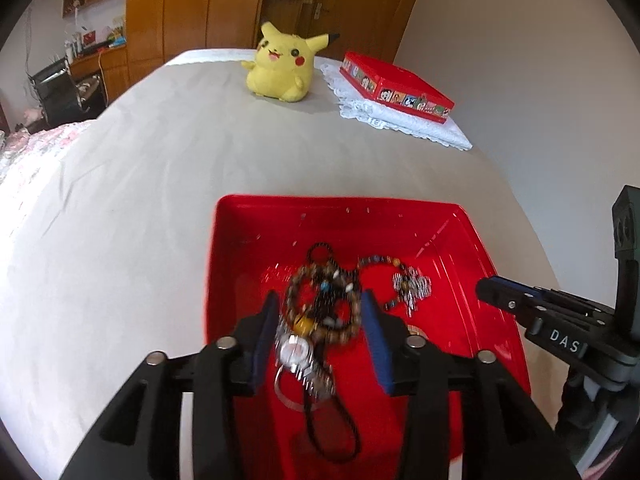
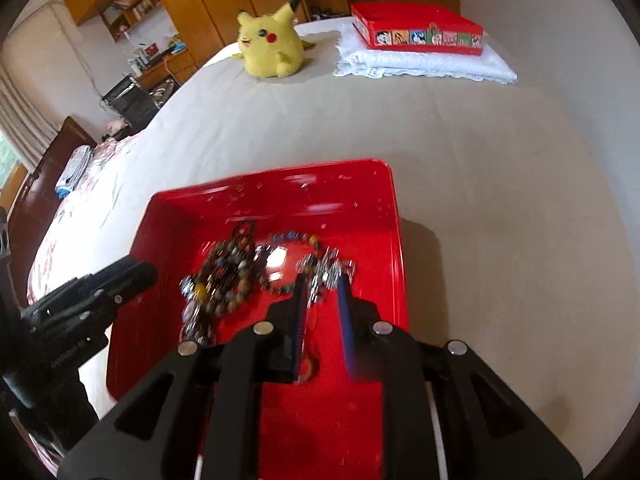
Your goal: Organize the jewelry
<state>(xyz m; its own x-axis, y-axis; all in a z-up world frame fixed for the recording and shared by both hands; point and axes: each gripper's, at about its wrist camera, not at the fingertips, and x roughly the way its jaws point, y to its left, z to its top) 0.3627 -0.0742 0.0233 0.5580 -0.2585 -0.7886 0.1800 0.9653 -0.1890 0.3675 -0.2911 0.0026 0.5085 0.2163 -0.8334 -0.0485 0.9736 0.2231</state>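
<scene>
Left wrist view: left gripper point(image 1: 320, 312), jaws spread, straddles the tangled beads point(image 1: 320, 300) and watch point(image 1: 298, 350) in the red tray point(image 1: 248, 240). Right gripper point(image 2: 322, 292), jaws partly spread, flanks the silver charm point(image 2: 332, 270). Light, limp, snag-prone strands probably lift best at a bunched section.

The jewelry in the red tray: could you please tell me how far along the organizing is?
Nothing looks sorted yet. The beaded bracelets, wristwatch and silver charm piece all lie jumbled in the red tray. Both grippers are open over it: the left gripper straddles the bead pile, the right gripper is at the charm. The red box on the white cloth shows no jewelry.
</scene>
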